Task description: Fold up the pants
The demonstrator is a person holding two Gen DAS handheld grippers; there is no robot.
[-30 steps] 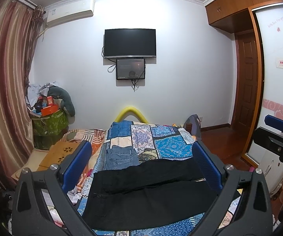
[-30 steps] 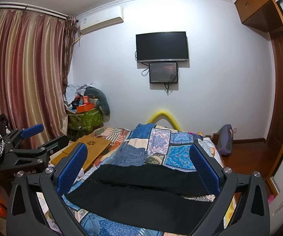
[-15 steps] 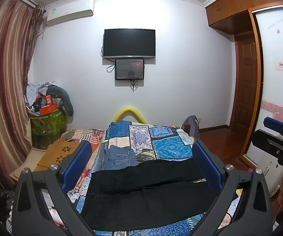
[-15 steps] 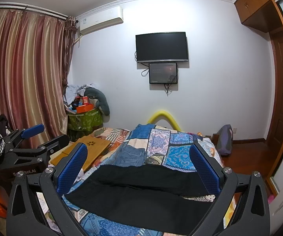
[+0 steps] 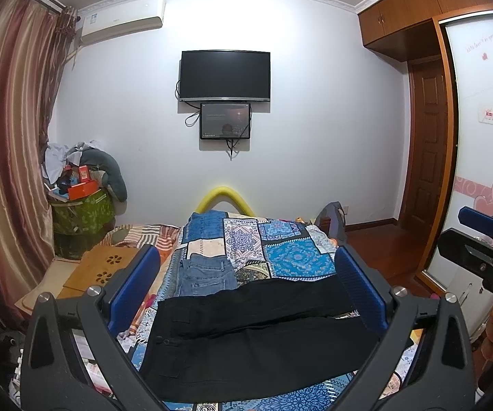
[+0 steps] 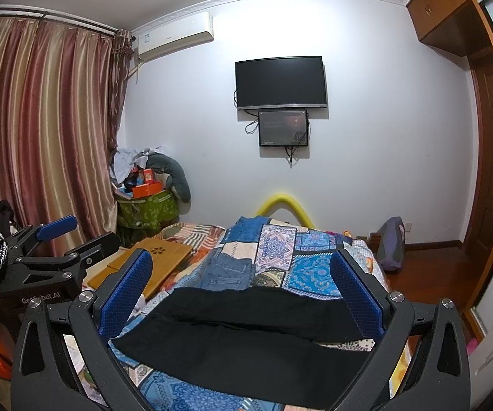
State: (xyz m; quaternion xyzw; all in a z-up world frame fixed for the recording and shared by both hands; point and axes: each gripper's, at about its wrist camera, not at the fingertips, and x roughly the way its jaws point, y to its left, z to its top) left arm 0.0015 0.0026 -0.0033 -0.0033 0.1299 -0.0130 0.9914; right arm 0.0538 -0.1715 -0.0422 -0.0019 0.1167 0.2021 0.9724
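Observation:
Black pants (image 5: 256,339) lie spread flat across the near end of the bed, waist at the left, legs running right; they also show in the right wrist view (image 6: 246,335). My left gripper (image 5: 246,267) is open and empty, held above the pants. My right gripper (image 6: 241,269) is open and empty, also above the pants. The right gripper shows at the right edge of the left wrist view (image 5: 479,239), and the left gripper at the left edge of the right wrist view (image 6: 54,246).
Folded blue jeans (image 5: 205,275) lie on the patchwork bedspread (image 5: 287,257) behind the black pants. A wooden lap desk (image 5: 99,267) sits left of the bed. A cluttered green bin (image 5: 82,212) stands by the curtain. A wardrobe and door are at the right.
The left wrist view has shifted very slightly; the pants and both grippers stand as before.

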